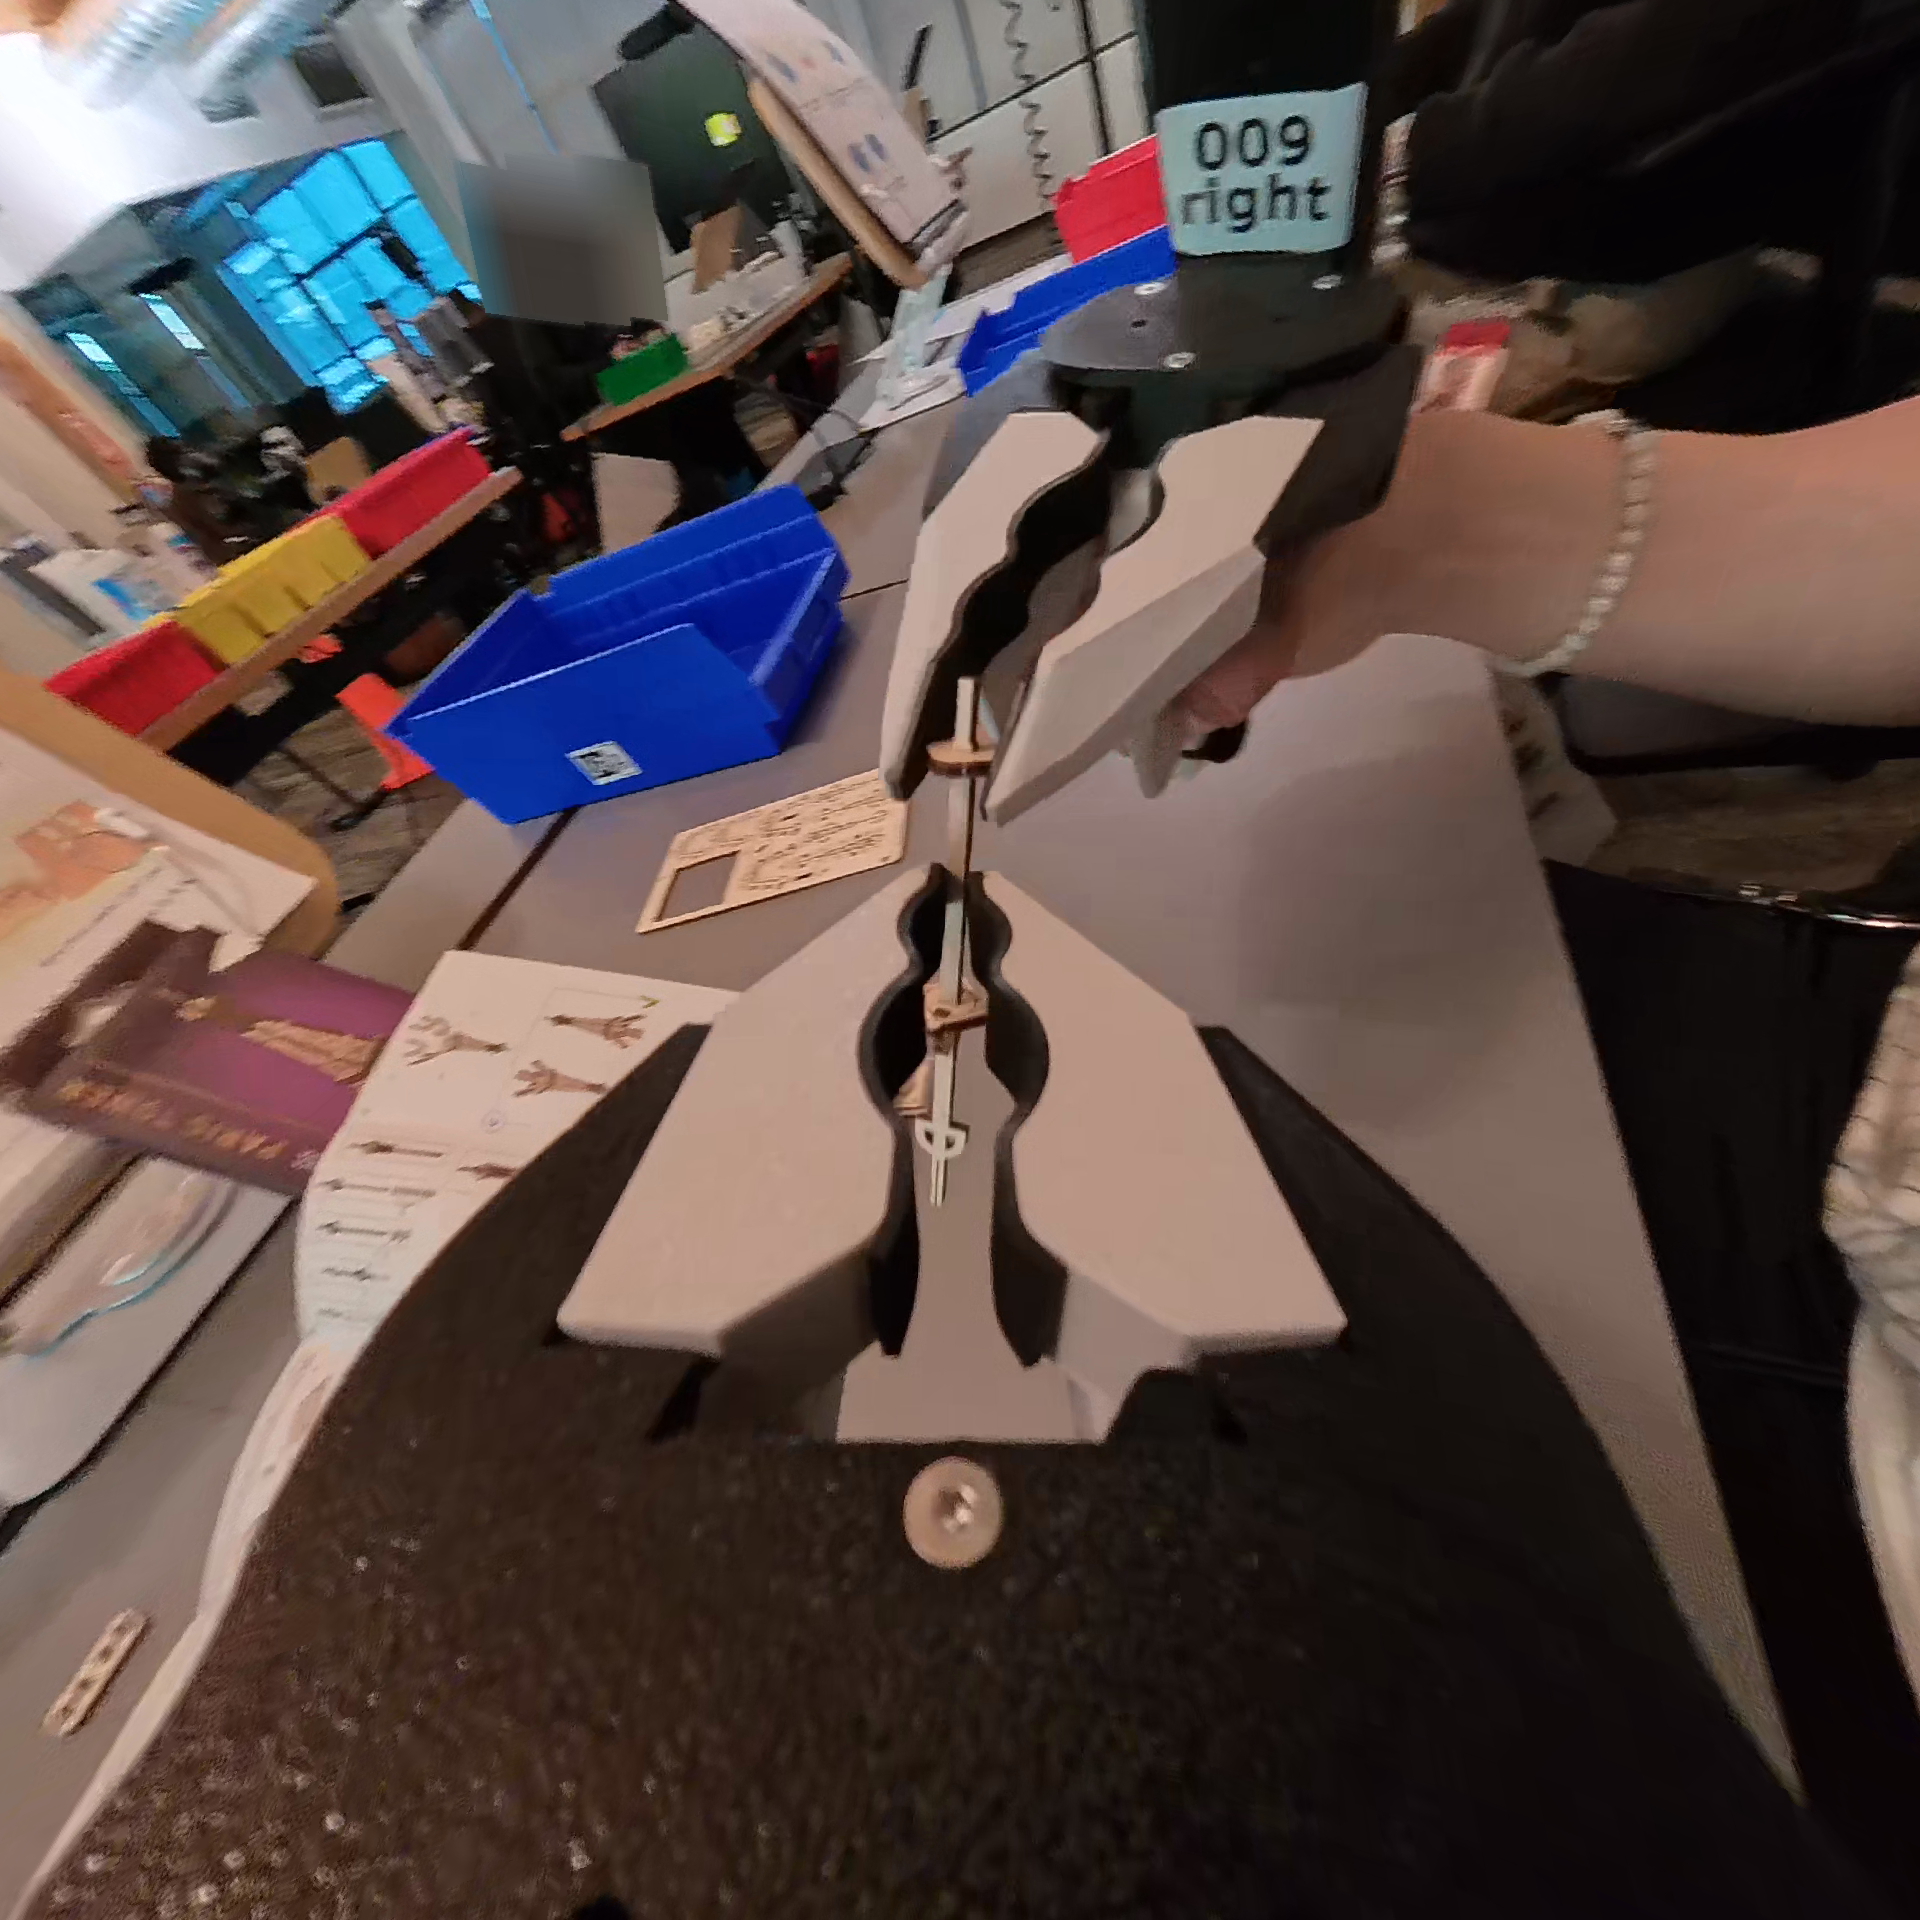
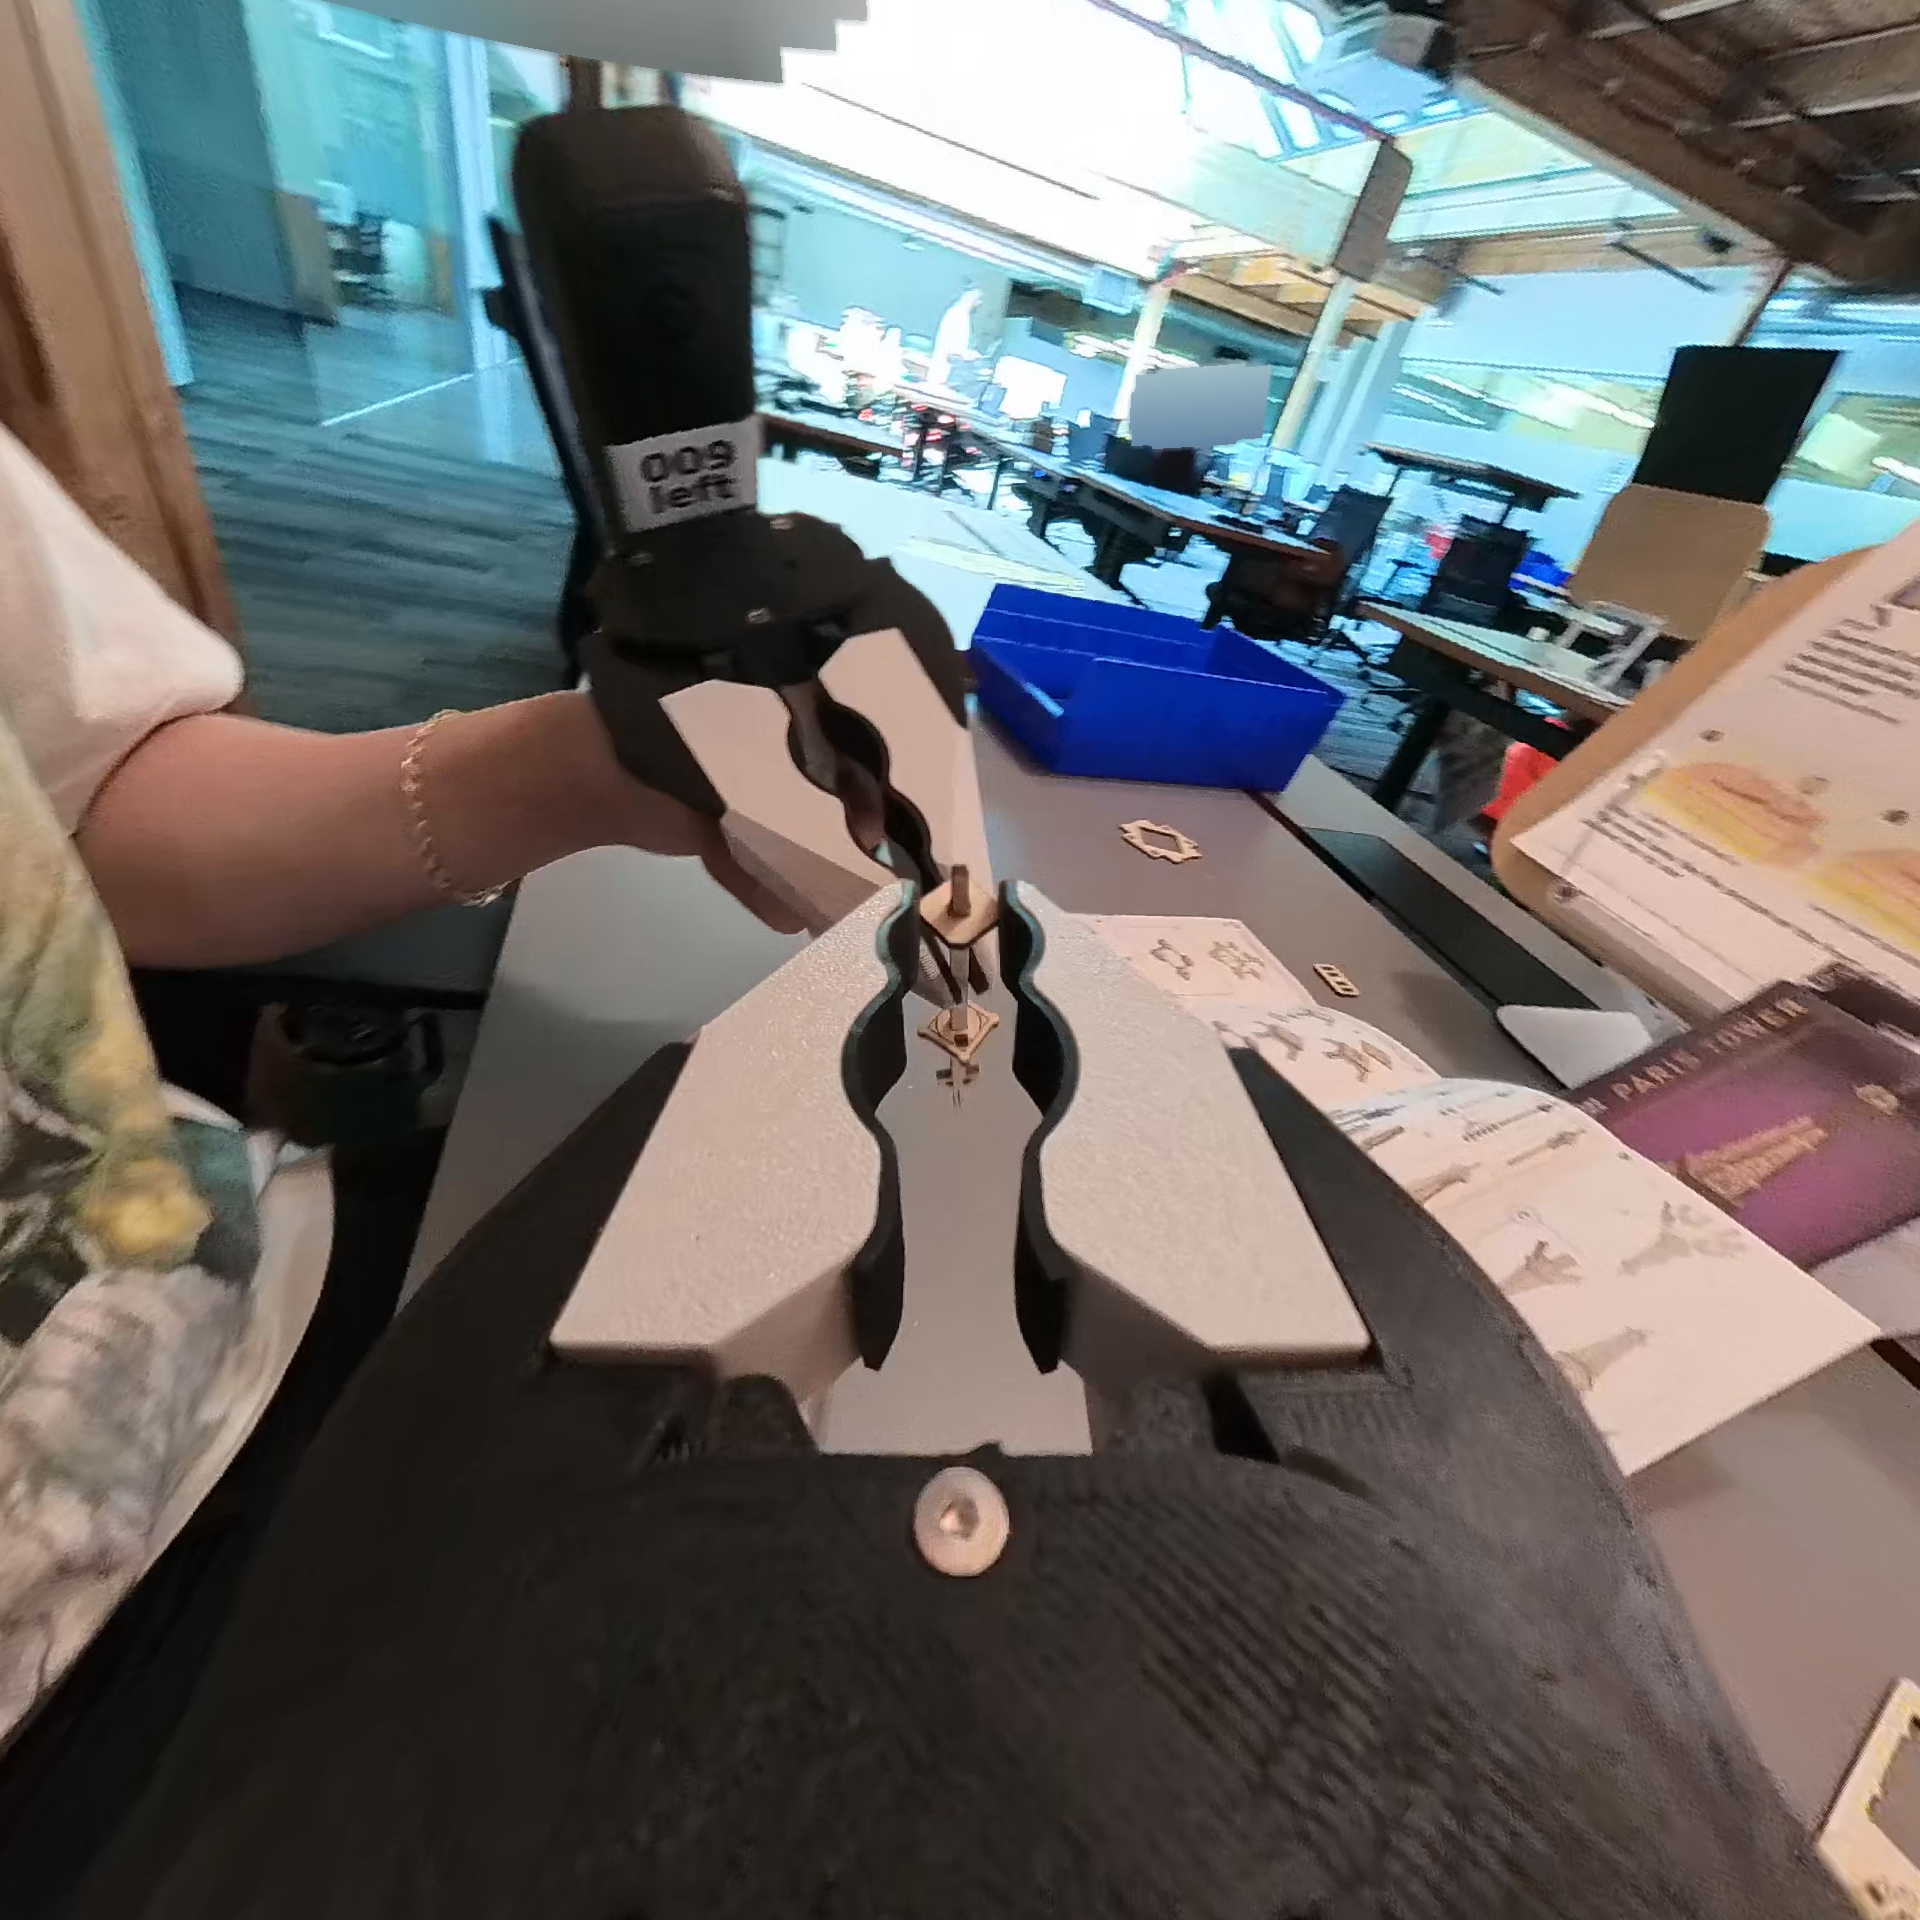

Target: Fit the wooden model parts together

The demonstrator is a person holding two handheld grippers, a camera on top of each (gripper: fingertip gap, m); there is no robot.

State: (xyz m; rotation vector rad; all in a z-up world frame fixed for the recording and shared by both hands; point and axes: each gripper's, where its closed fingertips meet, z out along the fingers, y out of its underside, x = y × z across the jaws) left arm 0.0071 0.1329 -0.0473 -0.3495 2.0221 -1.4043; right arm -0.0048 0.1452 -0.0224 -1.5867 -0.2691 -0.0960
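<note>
The thin wooden spire (image 1: 954, 997) runs between both grippers, and its slender strips are too fine to make out where the left gripper (image 1: 961, 883) pinches them. The small square collar (image 2: 958, 916) at the right gripper (image 2: 951, 896) hides the contact behind it. The purple box (image 1: 197, 1060) is cut off by the left picture edge. Smeared by blur, the instruction sheet (image 2: 1558, 1184) shows drawings I can't resolve. A wooden sheet (image 2: 1870, 1808) is clipped at the bottom right corner.
</note>
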